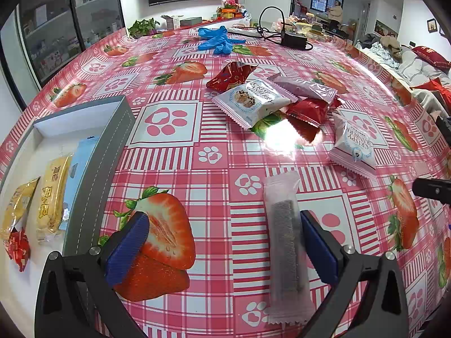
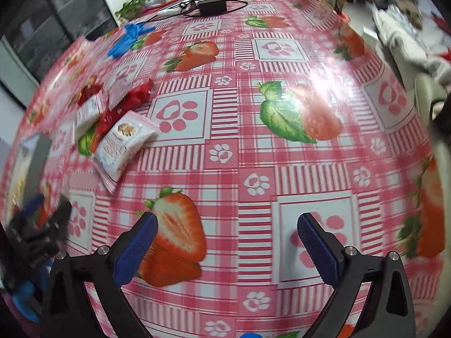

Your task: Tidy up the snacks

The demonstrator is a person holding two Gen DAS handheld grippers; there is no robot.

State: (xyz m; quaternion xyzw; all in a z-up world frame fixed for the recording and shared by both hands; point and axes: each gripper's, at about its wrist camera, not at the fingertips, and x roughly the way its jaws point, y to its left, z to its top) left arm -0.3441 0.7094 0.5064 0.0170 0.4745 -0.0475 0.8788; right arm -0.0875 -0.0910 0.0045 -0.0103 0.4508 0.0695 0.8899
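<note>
The bench carries a glossy pink plaid cloth printed with strawberries and paw marks.

Left tool: spread wide, holding nothing. Its ribbed blue pads flank a long frosted wrapper with crimped ends and a dark ridged bar inside. The wrapper lies flat on the cloth, just beside the right-hand pad; contact cannot be confirmed.

Right tool: spread wide, holding nothing, over bare cloth.

Box: grey walls with a stitched edge, white floor, at the left of the bench. It holds two yellow packets with printed characters, a light-blue packet and a small red foil piece.

Loose pile at mid-bench: a white pillow pack with serrated seams, a biscuit picture and the words "CRISPY CRANBERRY"; a lilac packet overlapping it; and red foil packets behind and beside it. A second white pack with the same wording sits apart to the right; it also appears in the right wrist view, blurred.

Far edge: blue gloves, a black adapter with coiled cable.
</note>
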